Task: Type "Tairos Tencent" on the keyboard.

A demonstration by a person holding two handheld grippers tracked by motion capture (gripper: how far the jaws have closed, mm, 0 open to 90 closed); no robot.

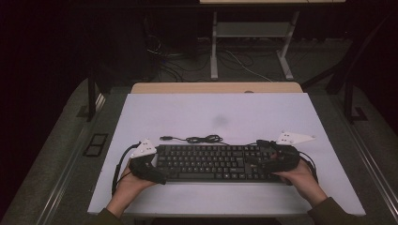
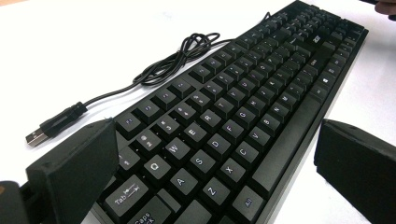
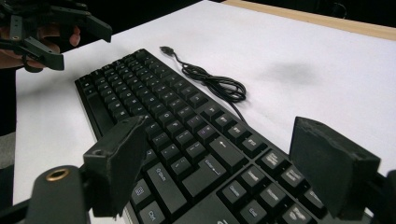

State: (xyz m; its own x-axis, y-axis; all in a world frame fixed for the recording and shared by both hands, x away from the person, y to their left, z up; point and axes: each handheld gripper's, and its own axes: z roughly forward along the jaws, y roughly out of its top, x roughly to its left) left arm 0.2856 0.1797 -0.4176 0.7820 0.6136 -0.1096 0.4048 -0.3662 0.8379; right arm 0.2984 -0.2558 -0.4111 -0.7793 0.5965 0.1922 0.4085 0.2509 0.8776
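A black keyboard [image 1: 211,162] lies flat on the white table top [image 1: 216,112], near the front edge. Its cable [image 1: 204,138] is coiled just behind it and ends in a loose USB plug [image 2: 36,137]. My left gripper [image 1: 157,165] is open at the keyboard's left end [image 2: 187,158], one jaw behind it and one in front, with a strip of white showing before the front jaw. My right gripper [image 1: 263,160] is open at the right end, and the keys [image 3: 205,154] lie between its jaws. A hand holds each gripper.
A wooden table edge [image 1: 216,87] shows behind the white top. Beyond it stand a desk frame's legs [image 1: 214,47] with loose cables [image 1: 244,63] on the floor. A floor socket plate [image 1: 95,144] lies left of the table. The left gripper [image 3: 51,28] shows far off in the right gripper view.
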